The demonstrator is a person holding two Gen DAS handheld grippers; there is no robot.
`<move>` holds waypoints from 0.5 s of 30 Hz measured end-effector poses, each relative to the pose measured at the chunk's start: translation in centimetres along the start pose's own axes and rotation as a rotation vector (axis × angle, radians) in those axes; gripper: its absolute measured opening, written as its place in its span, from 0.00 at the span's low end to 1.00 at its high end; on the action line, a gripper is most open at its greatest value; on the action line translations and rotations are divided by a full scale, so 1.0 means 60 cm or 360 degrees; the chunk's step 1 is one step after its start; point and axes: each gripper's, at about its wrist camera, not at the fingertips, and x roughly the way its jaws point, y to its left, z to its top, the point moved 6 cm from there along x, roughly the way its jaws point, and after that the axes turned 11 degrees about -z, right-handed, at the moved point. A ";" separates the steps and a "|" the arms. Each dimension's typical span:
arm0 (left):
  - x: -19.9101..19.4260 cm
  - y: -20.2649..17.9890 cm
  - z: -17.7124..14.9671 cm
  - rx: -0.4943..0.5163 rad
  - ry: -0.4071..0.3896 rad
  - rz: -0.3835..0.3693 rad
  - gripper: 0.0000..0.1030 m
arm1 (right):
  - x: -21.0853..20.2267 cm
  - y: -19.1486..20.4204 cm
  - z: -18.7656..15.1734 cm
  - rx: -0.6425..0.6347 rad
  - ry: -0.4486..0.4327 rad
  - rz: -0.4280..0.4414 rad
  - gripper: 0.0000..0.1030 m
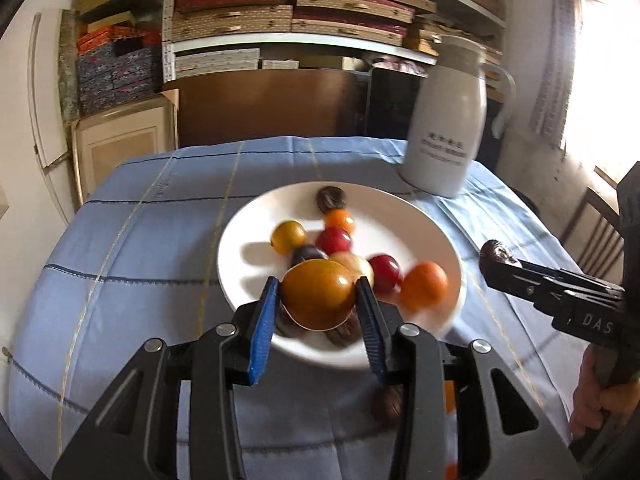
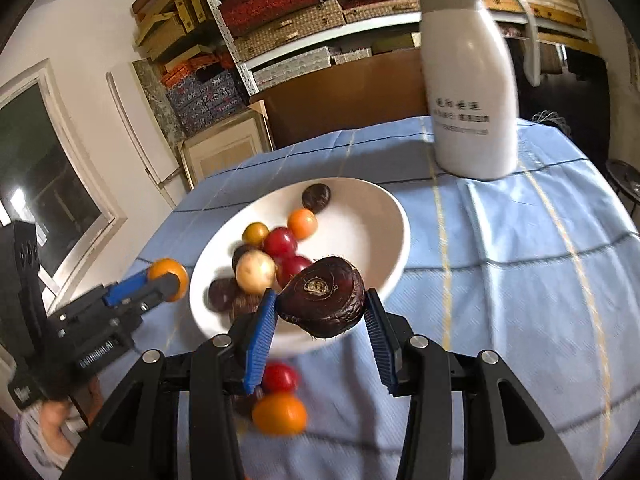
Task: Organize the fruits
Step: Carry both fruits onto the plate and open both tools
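Left gripper (image 1: 318, 294): clamped on an orange-yellow tomato (image 1: 318, 295), its blue pads (image 1: 264, 320) pressing each side of the fruit.
Tomato position: held above the near rim of the white plate (image 1: 248, 248), not resting on it.
Right gripper (image 2: 320, 306): gripping a dark brown water chestnut (image 2: 322, 300) between its blue pads (image 2: 262, 326), the bud end facing the camera.
Chestnut position: held over the near edge of the plate in the right wrist view; in the left wrist view it is to the right of the plate.
Plate contents: small red, orange, yellow, pale and dark fruits lie grouped in the plate, one dark chestnut (image 1: 331, 199) apart at the far side.
Loose fruit: a red tomato (image 2: 280, 377) and an orange one (image 2: 279, 414) lie on the blue tablecloth (image 2: 500, 300), near the plate.
Beyond: a white thermos jug (image 1: 448, 120) stands upright past the plate.
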 end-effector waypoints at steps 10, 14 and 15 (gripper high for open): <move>0.080 0.071 -0.005 -0.0120 0.0107 0.0030 0.38 | 0.123 -0.006 0.043 0.0095 0.0137 -0.0011 0.45; 0.080 0.067 -0.007 -0.0099 0.0096 0.0039 0.58 | 0.133 -0.017 0.038 0.0136 0.0177 0.0013 0.50; 0.078 0.065 -0.007 -0.0096 0.0093 0.0034 0.58 | 0.129 -0.019 0.038 0.0141 0.0169 0.0014 0.50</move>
